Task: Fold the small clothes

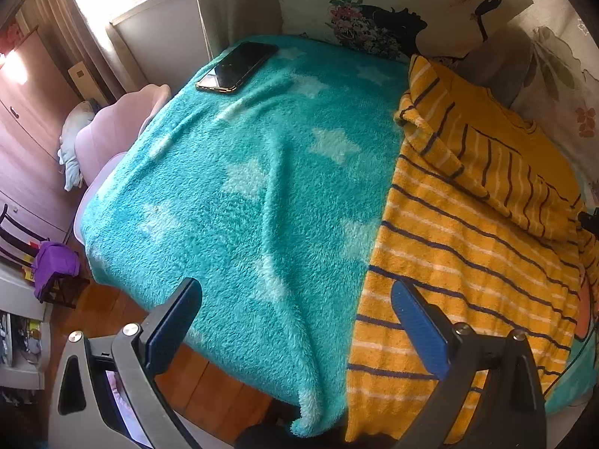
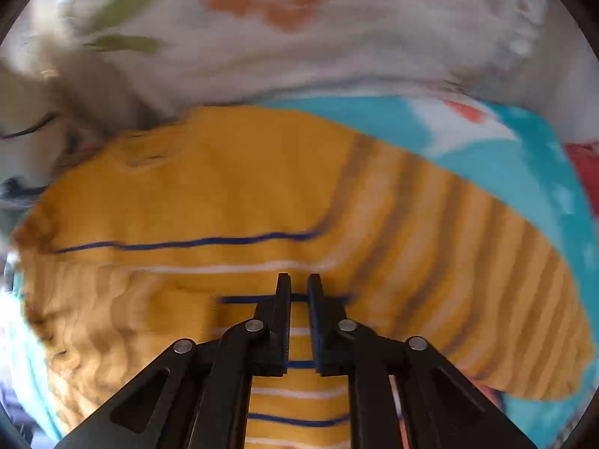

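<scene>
Left jaws: your left gripper (image 1: 295, 321) stands wide apart, its blue pads holding nothing; one finger hangs over the teal blanket, the other over the near edge of the shirt.
Right jaws: your right gripper (image 2: 298, 292) is drawn nearly together with only a thin slit between the pads; striped cloth shows through that slit, but you cannot tell from this blurred view whether any fold is pinched.
Shirt: the yellow shirt (image 1: 468, 247) with dark blue and white stripes lies on the right side of the blanket, one sleeve folded inward across its upper part. In the right wrist view the same shirt (image 2: 232, 187) fills the middle of the frame, directly under your closed fingers.
Blanket: the fluffy teal blanket (image 1: 232, 194) with pale stars covers the surface, its near edge hanging over a wooden floor.
Phone: a black phone (image 1: 237, 67) lies flat on the blanket's far left corner, well apart from the shirt.
Cushion: a printed cushion (image 1: 393, 11) stands behind the blanket at the far side.
Floral fabric: a white cloth with orange flowers (image 2: 299, 37) lies beyond the shirt's collar end.
</scene>
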### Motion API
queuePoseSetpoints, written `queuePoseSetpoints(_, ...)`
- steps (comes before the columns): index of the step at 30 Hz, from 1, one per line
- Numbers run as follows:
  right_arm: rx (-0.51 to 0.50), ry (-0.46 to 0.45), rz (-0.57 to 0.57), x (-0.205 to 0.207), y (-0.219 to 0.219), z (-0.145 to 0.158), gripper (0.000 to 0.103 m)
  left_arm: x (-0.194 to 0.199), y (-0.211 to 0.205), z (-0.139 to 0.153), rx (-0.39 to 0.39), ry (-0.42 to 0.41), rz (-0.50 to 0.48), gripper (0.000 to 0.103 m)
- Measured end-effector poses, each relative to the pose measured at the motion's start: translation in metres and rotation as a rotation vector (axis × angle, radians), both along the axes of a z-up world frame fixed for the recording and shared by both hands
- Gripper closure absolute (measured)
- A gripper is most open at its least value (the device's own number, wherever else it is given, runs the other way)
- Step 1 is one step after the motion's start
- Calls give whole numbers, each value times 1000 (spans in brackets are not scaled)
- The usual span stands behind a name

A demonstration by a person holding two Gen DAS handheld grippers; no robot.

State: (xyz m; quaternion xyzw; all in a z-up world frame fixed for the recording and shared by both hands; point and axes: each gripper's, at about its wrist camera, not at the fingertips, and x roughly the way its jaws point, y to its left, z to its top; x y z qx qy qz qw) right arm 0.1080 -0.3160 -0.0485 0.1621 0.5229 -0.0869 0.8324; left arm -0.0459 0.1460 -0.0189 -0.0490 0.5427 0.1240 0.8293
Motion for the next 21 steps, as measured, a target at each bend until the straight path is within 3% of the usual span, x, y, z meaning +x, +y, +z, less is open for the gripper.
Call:
queuePoseSetpoints(2, 48, -70, -17, -10, 3, 17, 82, 3, 2, -2, -1, -2, -4, 2)
queuePoseSetpoints(3, 63, -113, 22, -12, 18, 29, 71, 5, 4, -3, -6, 0, -7, 2)
queuePoseSetpoints(4, 83, -137, 65, -11, 31, 37, 60, 7, 5, -4, -12, 2, -12, 2)
queuePoseSetpoints(6, 196, -191, 247, -1, 81, 51, 51, 10, 7, -6, -17, 5, -23, 2)
queuePoseSetpoints(9, 241, -203, 447, 21, 156, 63, 49, 11, 14, -8, -20, 4, -43, 2)
queuePoseSetpoints(11, 243, -218, 559, 42, 208, 71, 39, 11, 22, -10, -22, 3, -48, 2)
queuePoseSetpoints(14, 225, -213, 634, 75, 264, 69, 34, 9, 38, -12, -33, 2, -34, 2)
queuePoseSetpoints(15, 213, -197, 653, 85, 281, 66, 35, 8, 45, -13, -39, 2, -23, 2)
queuePoseSetpoints(17, 216, -124, 718, 106, 312, 52, 83, 6, 61, -14, -55, 5, 4, 2)
queuePoseSetpoints(18, 198, -76, 742, 116, 324, 45, 95, 4, 70, -15, -64, 3, 21, 2)
queuePoseSetpoints(21, 46, -71, 708, 134, 330, 37, 96, 0, 87, -18, -72, 4, 57, 2)
